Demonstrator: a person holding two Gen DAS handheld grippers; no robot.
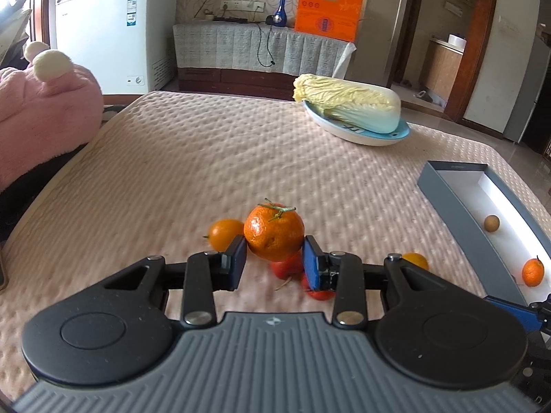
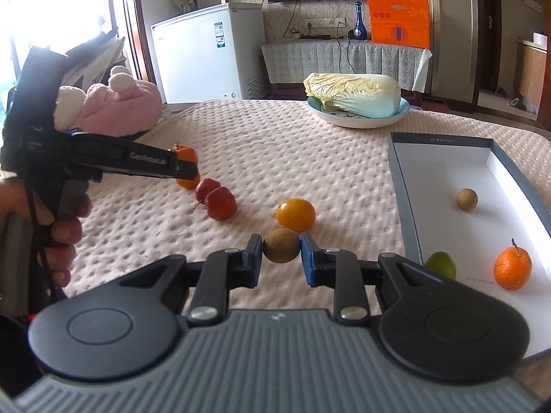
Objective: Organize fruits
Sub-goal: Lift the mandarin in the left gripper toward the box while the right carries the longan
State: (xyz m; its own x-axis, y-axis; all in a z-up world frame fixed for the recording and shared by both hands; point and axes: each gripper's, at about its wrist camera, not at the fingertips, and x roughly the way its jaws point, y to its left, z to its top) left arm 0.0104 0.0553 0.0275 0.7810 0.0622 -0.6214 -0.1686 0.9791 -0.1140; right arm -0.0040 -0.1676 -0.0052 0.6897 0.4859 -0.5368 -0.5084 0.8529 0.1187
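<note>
Our left gripper (image 1: pixel 274 258) grasps a mandarin (image 1: pixel 274 232); our right gripper (image 2: pixel 279 258) grasps a longan (image 2: pixel 281 245) near the box (image 2: pixel 406 186).

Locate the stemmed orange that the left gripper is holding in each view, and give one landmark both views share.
Left wrist view: the stemmed orange sits low centre, clamped between the left gripper fingers.
Right wrist view: the same orange is at mid left, partly hidden behind the left gripper.
Shared landmark: the cabbage on its plate at the far side of the table.
</note>
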